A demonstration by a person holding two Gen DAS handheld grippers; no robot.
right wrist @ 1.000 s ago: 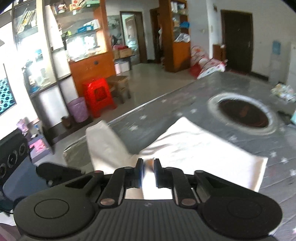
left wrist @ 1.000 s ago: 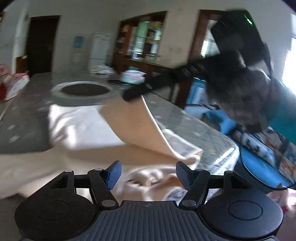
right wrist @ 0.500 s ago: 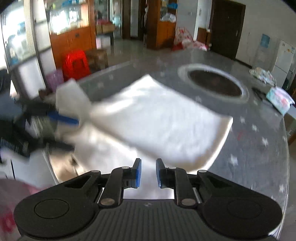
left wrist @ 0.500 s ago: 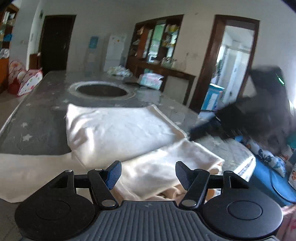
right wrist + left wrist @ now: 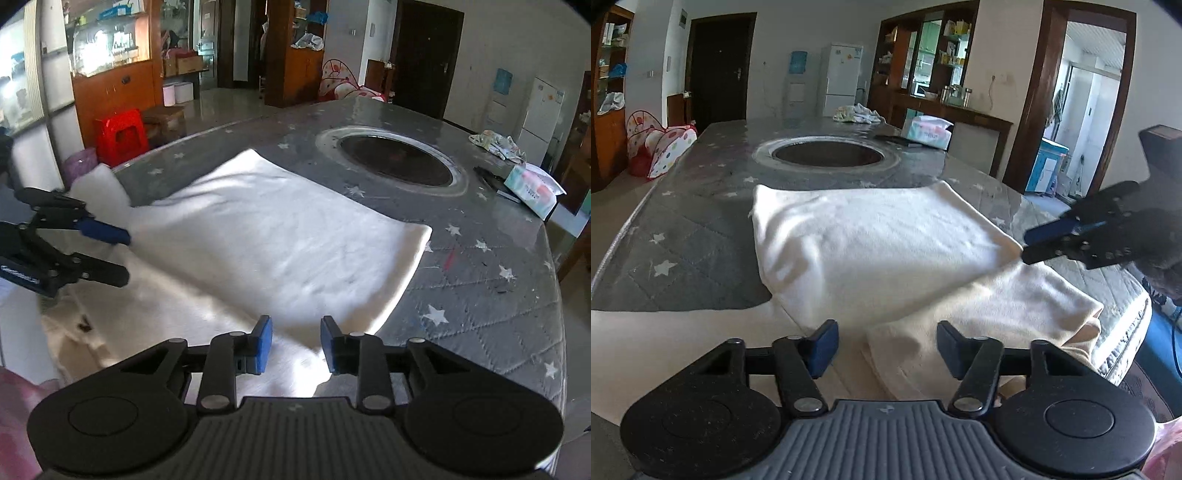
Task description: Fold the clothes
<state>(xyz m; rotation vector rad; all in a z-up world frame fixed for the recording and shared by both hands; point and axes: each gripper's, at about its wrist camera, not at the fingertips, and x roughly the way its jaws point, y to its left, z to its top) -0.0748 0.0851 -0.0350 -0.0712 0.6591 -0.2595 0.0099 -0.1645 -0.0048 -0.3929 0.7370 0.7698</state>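
On the grey star-print table [image 5: 683, 236] the cream garment [image 5: 879, 243] lies flat, upper layer folded over a wider lower layer that spreads toward the near edge and droops a bit over the right-hand side. Long axis of the folded panel runs roughly left-right across the left wrist view; in the right wrist view the same garment [image 5: 266, 236] runs diagonally away toward the round recessed hole [image 5: 395, 158] in the tabletop. Folded panel is directly ahead of both claws, near edge just past the fingertips. Left gripper [image 5: 886, 343] is low over the lower layer, jaws spread wide, nothing between the pads, cloth visible through the gap. Right gripper [image 5: 295, 345] is also parted, somewhat narrower gap, holding nothing, hovering over the near corner of the cloth. From the left camera the right gripper [image 5: 1052, 243] sits just beside the right corner of the folded panel, tips pointing at it; can't tell if they touch the fabric. From the right camera the left gripper [image 5: 110, 254] is at the opposite, left corner. So each claw is nearest its own end of the near fold edge. My read: one fold is down, next grasp likely takes those two corners. Tissue pack [image 5: 532, 192] and a crumpled cloth [image 5: 495, 144] sit well apart at the far end.
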